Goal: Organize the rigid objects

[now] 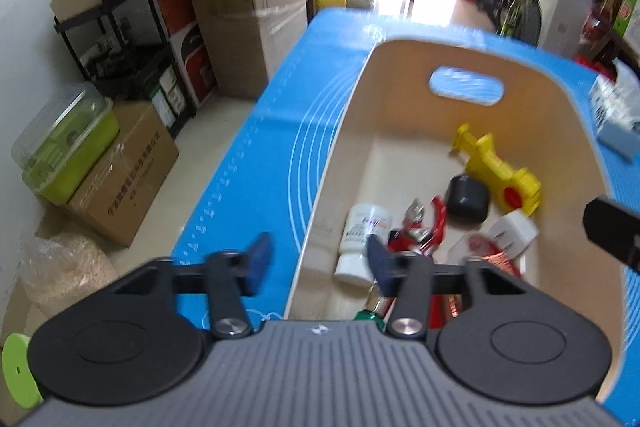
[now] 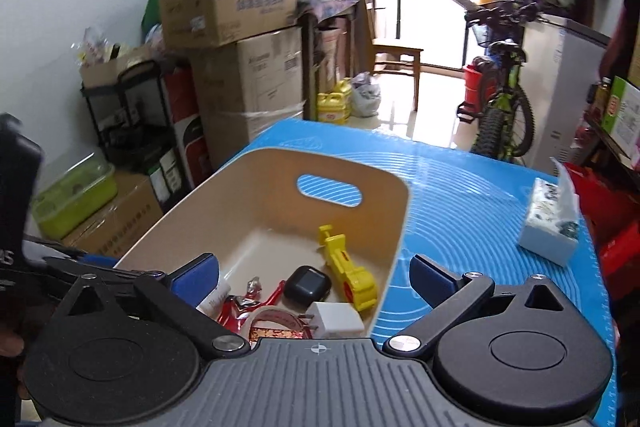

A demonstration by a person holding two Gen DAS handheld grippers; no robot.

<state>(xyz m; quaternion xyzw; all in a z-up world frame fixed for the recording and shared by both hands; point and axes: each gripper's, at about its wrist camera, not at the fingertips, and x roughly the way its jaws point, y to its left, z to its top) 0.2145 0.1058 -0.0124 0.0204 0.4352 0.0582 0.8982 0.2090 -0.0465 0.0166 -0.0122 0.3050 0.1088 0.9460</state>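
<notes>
I am holding both grippers over the near end of the beige bin [image 2: 256, 187], which is sitting on the blue mat [image 2: 480, 195]. The left gripper [image 1: 318, 263] is standing partly open with nothing between its blue pads [image 1: 260, 259]; its own left finger is hanging outside the bin wall over the mat, its right finger inside, just above the white pill bottle [image 1: 362, 235]. The right gripper [image 2: 316, 277] is gaping about as wide as it goes, also empty, its fingers straddling the bin's near right wall.

Beyond the fingertips, the sorted goods are lying on the bin floor: the yellow toy gun [image 2: 348, 271] farthest out, the black earbud case [image 2: 306, 287] beside it, the white plug adapter [image 2: 336, 321] nearest the right fingers, and the red toy figure [image 1: 420, 231] touching the pill bottle. A roll of tape [image 2: 276, 321] is lying under the right gripper's body. A tissue pack [image 2: 550, 223] is resting on the mat well to the right of the right fingers, outside the bin.

My judgement: the release step is finishing. To do it well I am recommending that both grippers be lifted straight clear before swinging sideways, since a finger on each is flanking the rim and could drag the bin. I am seeing no other loose rigid item on the mat; the near mat is hidden
</notes>
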